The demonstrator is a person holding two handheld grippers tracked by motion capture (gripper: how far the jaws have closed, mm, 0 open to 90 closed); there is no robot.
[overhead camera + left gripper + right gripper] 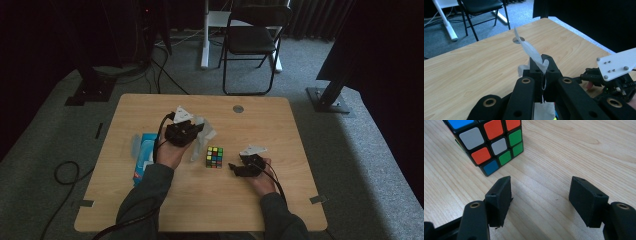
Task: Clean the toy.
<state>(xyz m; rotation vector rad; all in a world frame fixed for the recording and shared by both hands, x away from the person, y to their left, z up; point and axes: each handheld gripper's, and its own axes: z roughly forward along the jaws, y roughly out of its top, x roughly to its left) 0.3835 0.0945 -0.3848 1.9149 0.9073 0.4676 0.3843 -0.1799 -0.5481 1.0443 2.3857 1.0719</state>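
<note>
Grey carpet and a black folding chair (251, 37) are seen behind the light wooden table (250, 200).

The left gripper (541, 65) is held up above the table, and its two black jaws are pressed together on a thin white tissue (530, 51). One end of the tissue is seen sticking up past the jaw tips, twisted and floppy. In the high view the rest of it is seen hanging down beside the left gripper (186, 131). A blue tissue pack (144, 156) is seen lying flat on the table by the left hand (169, 154).

The right gripper (540, 195) is held low over the wood, with its jaws wide apart and nothing between them. A small cube with many coloured squares (487, 143) is seen just in front of the jaws, a bit off to one side, sitting flat on the table. In the high view the cube (214, 157) is found between the two grippers, near the hanging tissue.

Some things could go wrong. The tissue is soft and thin, so it could be torn if it is pulled hard, or dropped if the jaws are loosened. The cube could be pushed away by one jaw if the right gripper is moved in crooked, because the cube is not lined up between the jaws.
</note>
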